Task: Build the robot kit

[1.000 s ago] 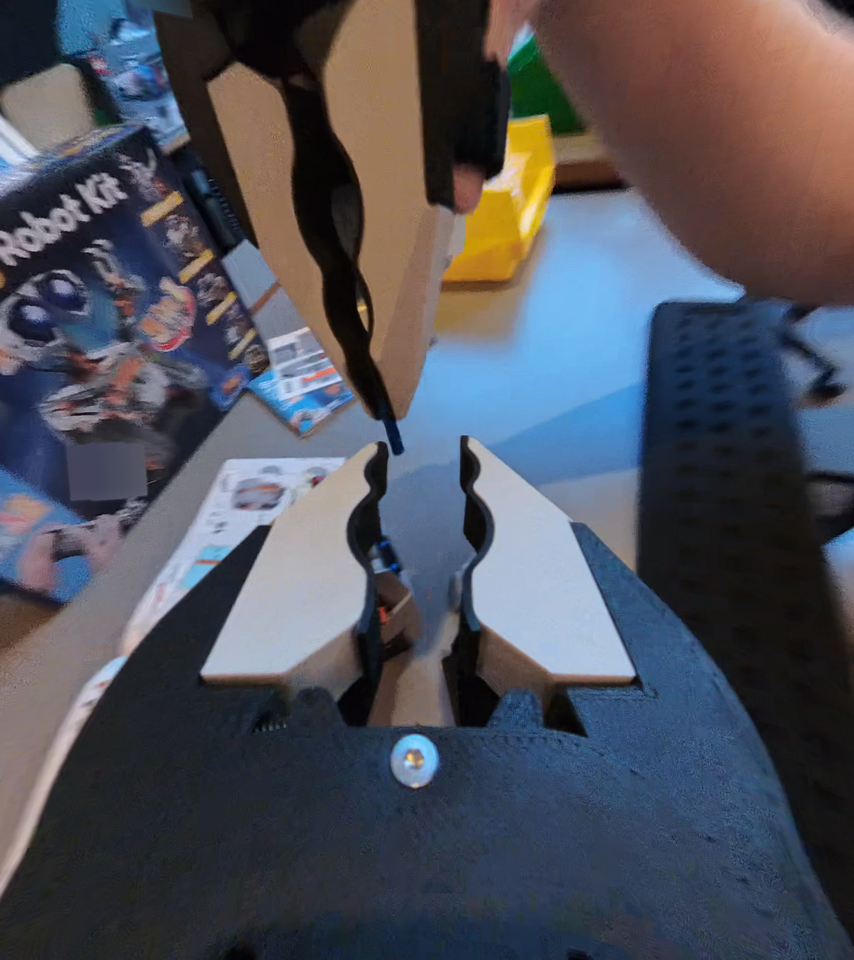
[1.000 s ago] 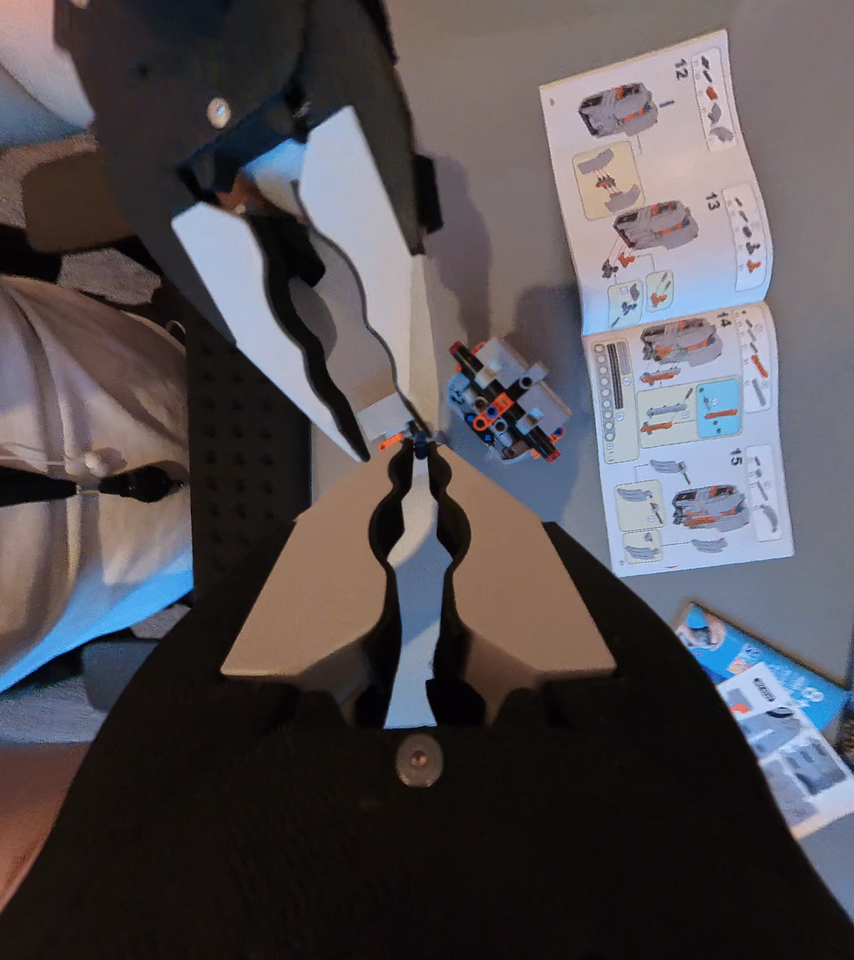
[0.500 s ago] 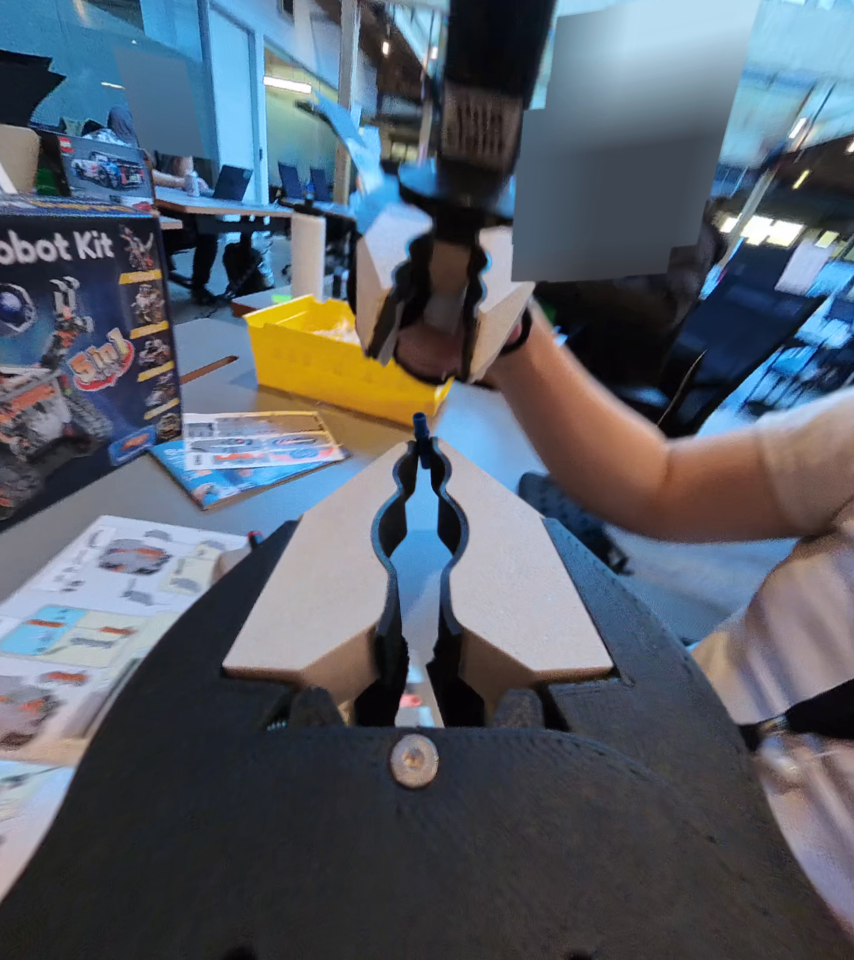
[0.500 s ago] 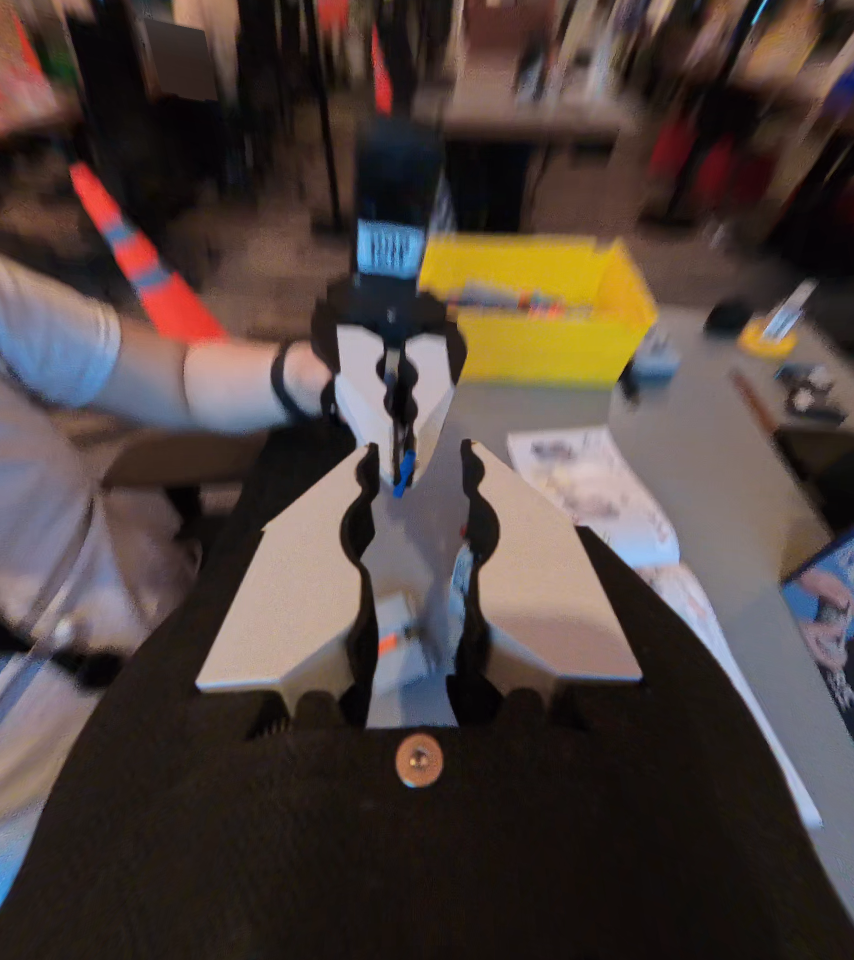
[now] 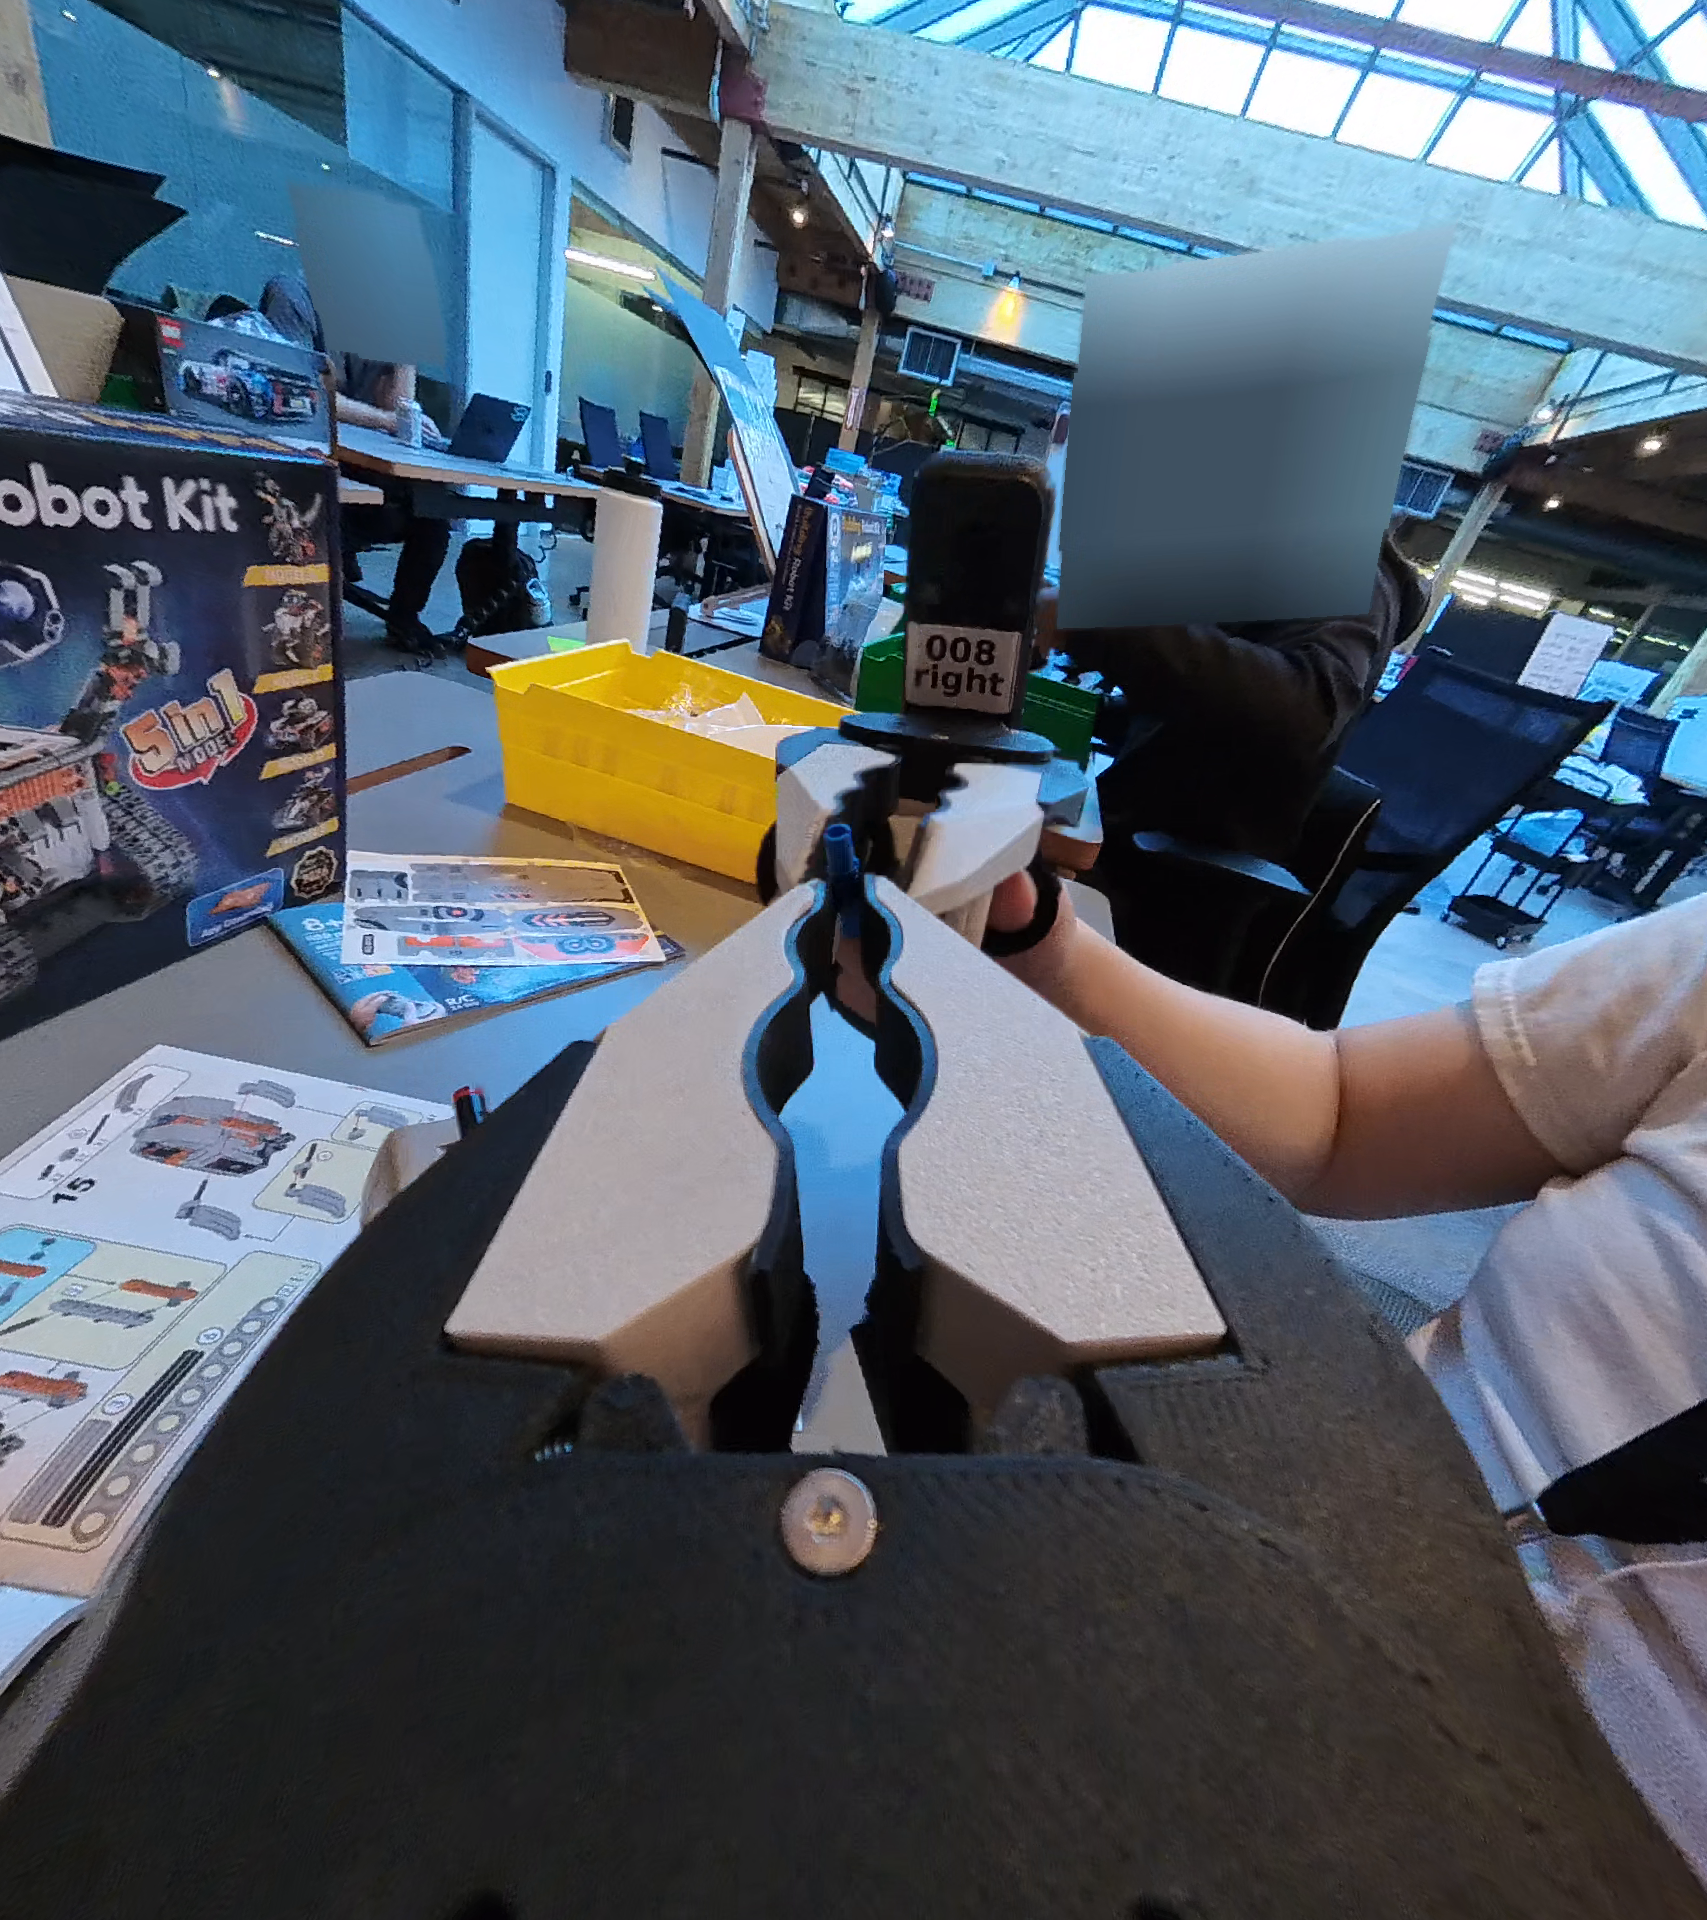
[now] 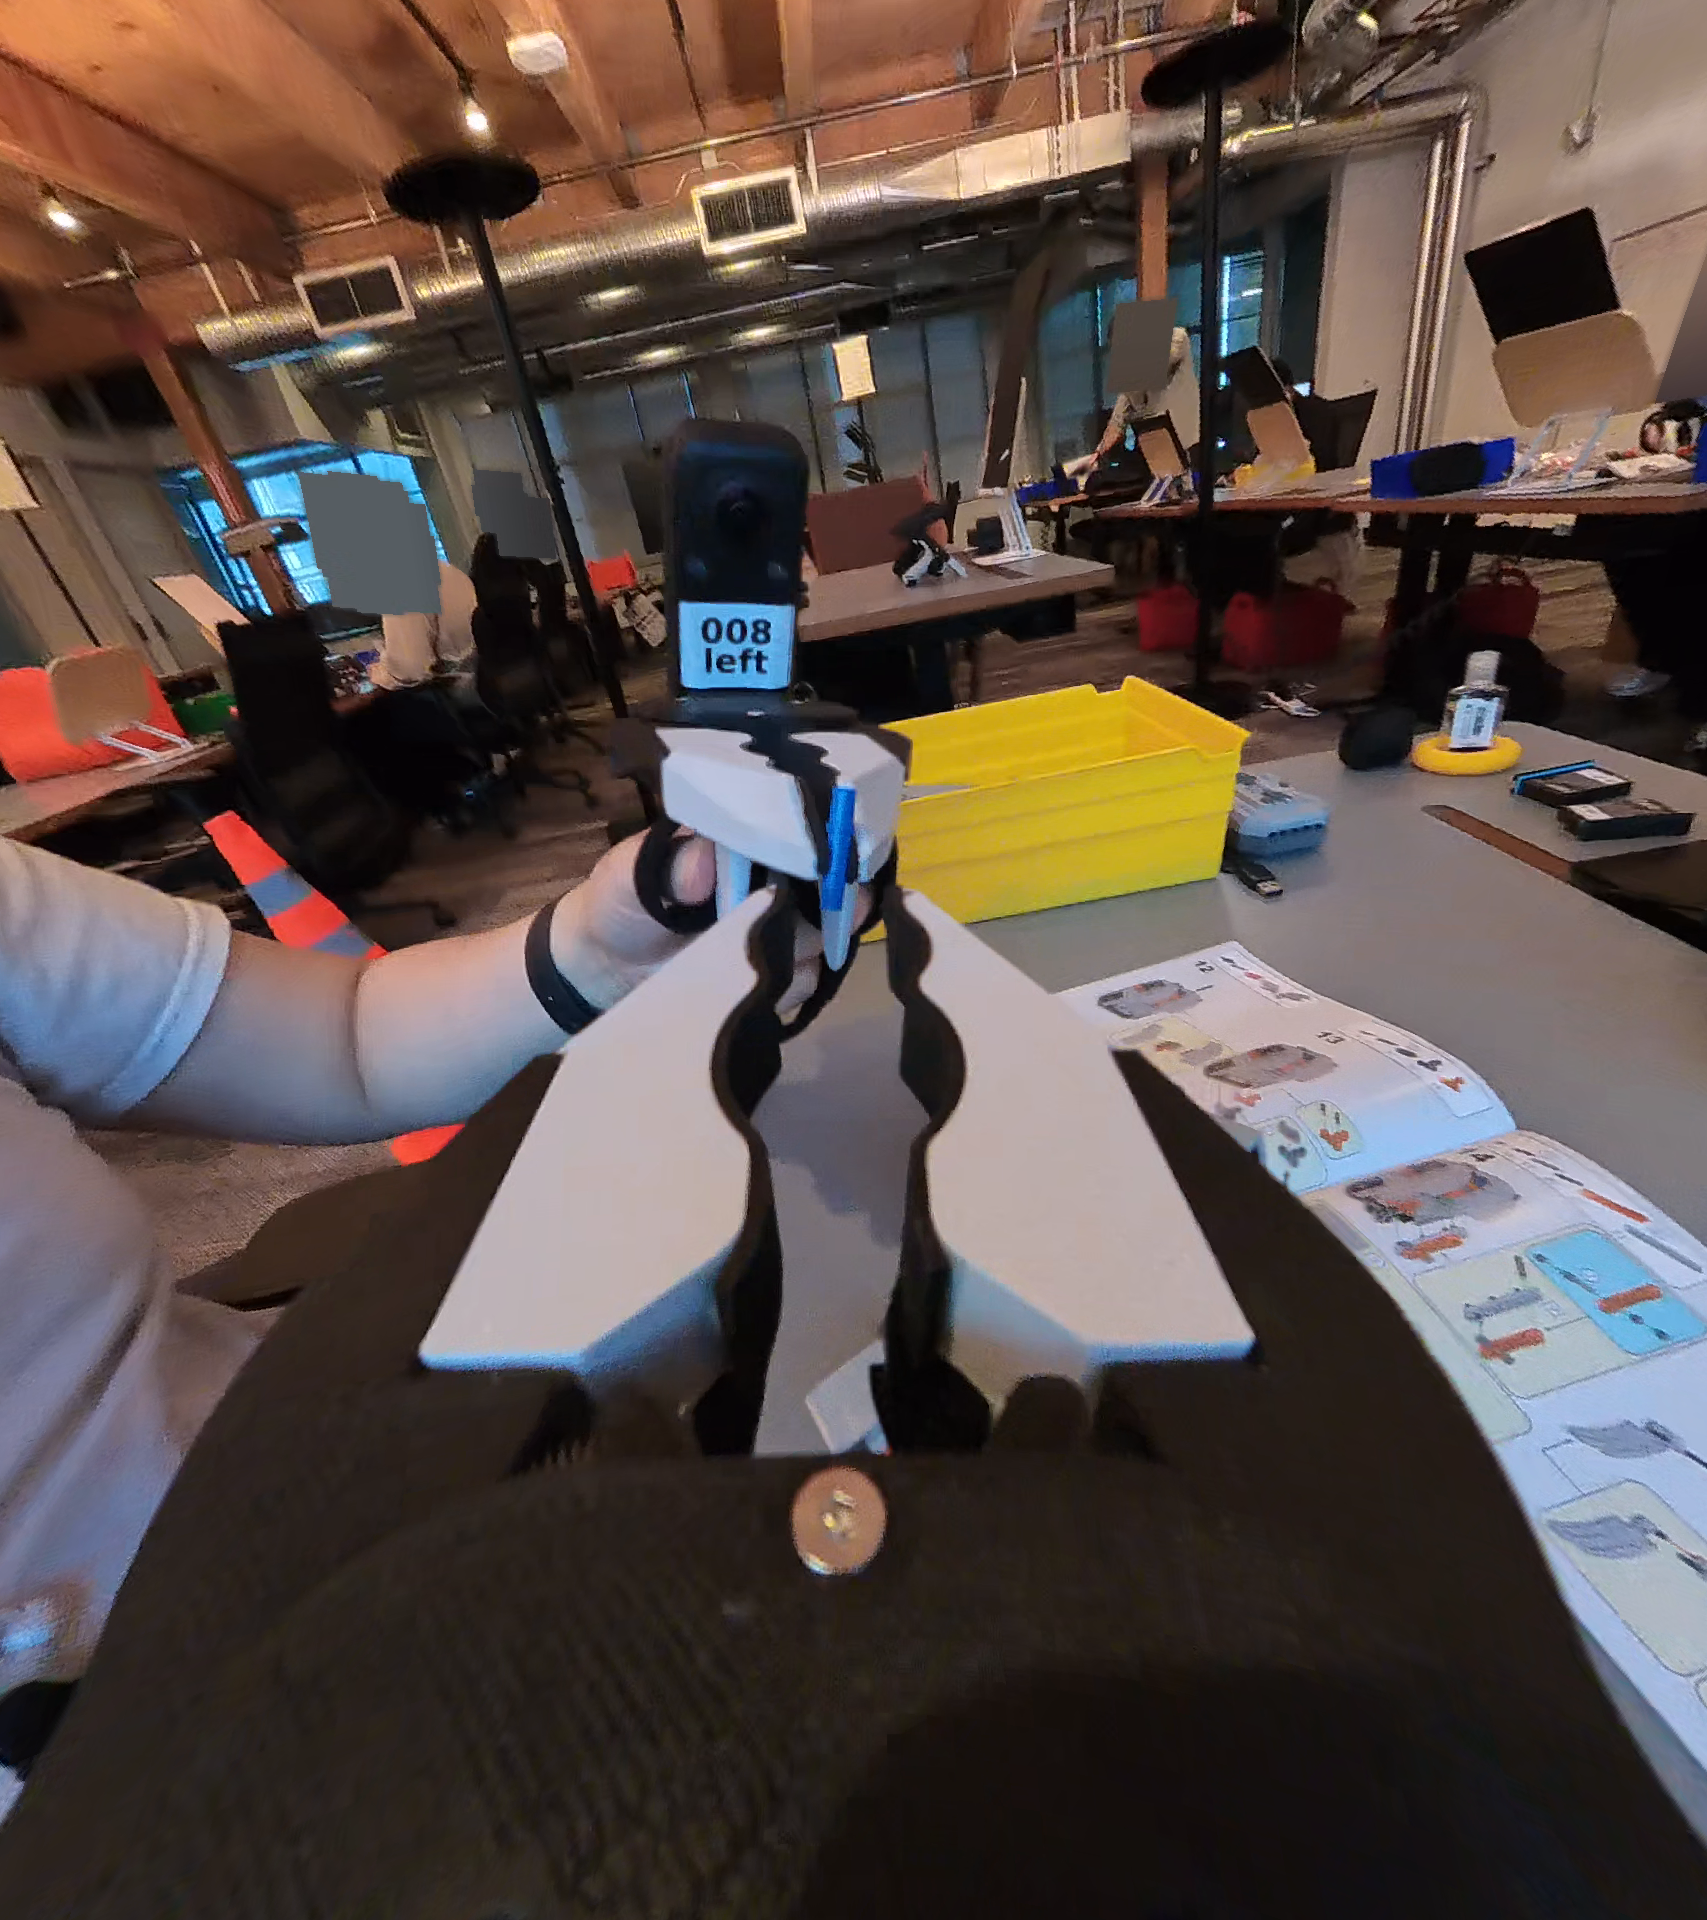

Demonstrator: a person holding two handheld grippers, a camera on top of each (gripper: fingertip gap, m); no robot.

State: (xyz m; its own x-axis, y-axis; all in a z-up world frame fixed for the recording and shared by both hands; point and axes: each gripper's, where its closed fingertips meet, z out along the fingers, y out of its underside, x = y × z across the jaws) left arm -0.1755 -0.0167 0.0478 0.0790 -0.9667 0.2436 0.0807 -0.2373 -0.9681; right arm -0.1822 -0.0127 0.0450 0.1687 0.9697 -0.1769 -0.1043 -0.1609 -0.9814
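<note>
Your left tool (image 5: 844, 902) is pinched nearly closed on a small blue pin (image 5: 838, 854), gripped at the very tips so that most of the pin stands proud above them; that tip hold leaves its free end exposed, which looks deliberate. The right wrist view agrees: the left tool (image 6: 833, 831) faces the camera with the pin (image 6: 836, 847) caught between its fingers. Your right tool (image 6: 833, 914) is parted, jaws a moderate gap apart and holding nothing, its tips level with the pin and just short of it. Both tools are raised off the surface (image 5: 413, 727), tip to tip, likely so the pin can be handled in free air. An open instruction booklet (image 6: 1451, 1174) lies flat near the surface's front edge, below and to the right of the right tool, pages up where you can read them. A yellow bin (image 6: 1067, 810) sits farther back, toward the far edge. A dark kit box (image 5: 111, 665) stands upright at the left side, with a smaller leaflet (image 5: 485, 925) lying in front of it. I cannot tell whether the pin touches the right tool's fingers; from the left wrist view the right tool (image 5: 906, 821) appears just behind it.
</note>
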